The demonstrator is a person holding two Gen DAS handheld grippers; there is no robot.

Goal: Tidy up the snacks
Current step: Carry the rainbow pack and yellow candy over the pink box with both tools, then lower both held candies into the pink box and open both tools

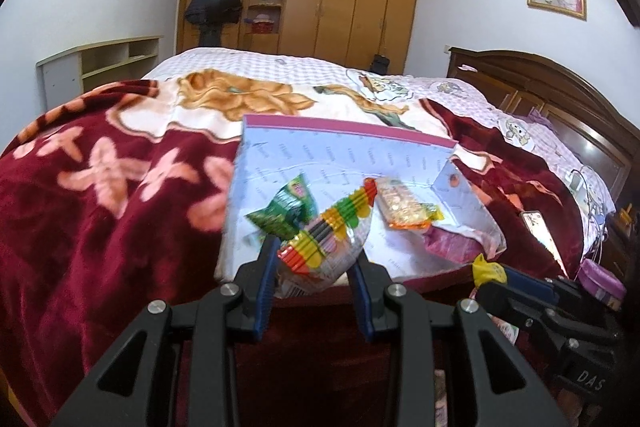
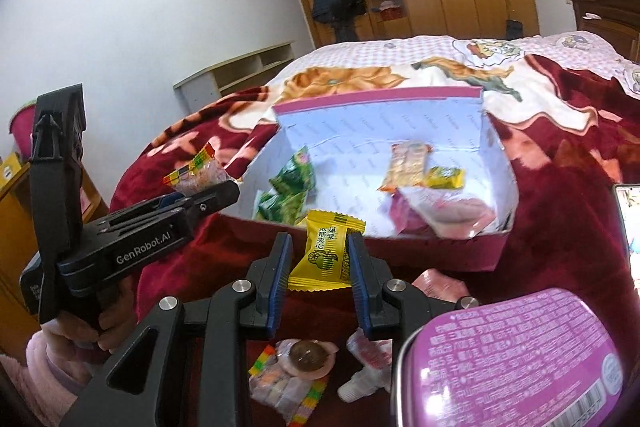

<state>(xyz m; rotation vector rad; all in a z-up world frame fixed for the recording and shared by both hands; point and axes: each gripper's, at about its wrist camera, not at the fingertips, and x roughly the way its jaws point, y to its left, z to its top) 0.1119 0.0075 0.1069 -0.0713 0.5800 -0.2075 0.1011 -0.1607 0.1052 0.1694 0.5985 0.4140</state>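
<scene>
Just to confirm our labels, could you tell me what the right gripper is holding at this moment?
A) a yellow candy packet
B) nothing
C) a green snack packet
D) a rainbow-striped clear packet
A: in the right wrist view the right gripper has its blue pads shut on the yellow candy packet, held just short of the open box; the rainbow-striped packet is in the left gripper.

Both wrist fisheyes look forward and down from the bedside, close; both share the open box (image 1: 340,155) (image 2: 384,131) on the bed.
</scene>
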